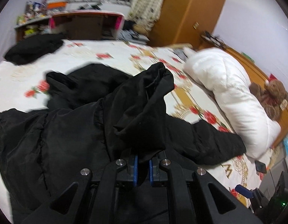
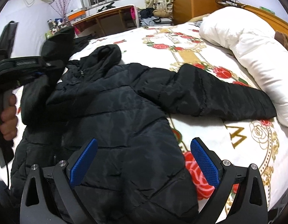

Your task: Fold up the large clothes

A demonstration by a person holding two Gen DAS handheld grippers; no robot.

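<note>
A black hooded puffer jacket point(image 2: 116, 115) lies front up on the bed, hood point(image 2: 108, 56) toward the far side. Its right sleeve point(image 2: 209, 95) stretches out flat toward the white duvet. My left gripper point(image 1: 143, 169) is shut on the jacket's left sleeve point(image 1: 144, 108) and holds it lifted above the jacket body point(image 1: 60, 149). In the right wrist view the left gripper point(image 2: 38, 72) shows at the left edge with the raised sleeve point(image 2: 56, 44). My right gripper point(image 2: 144, 160) is open and empty, just above the jacket's lower right part.
The bed has a white sheet with red roses point(image 2: 256, 140). A rolled white duvet point(image 2: 246, 52) lies along the headboard side with a teddy bear point(image 1: 270, 97). Another black garment point(image 1: 34, 50) lies at the far corner. A desk point(image 1: 84, 24) and a wardrobe point(image 1: 190, 11) stand beyond the bed.
</note>
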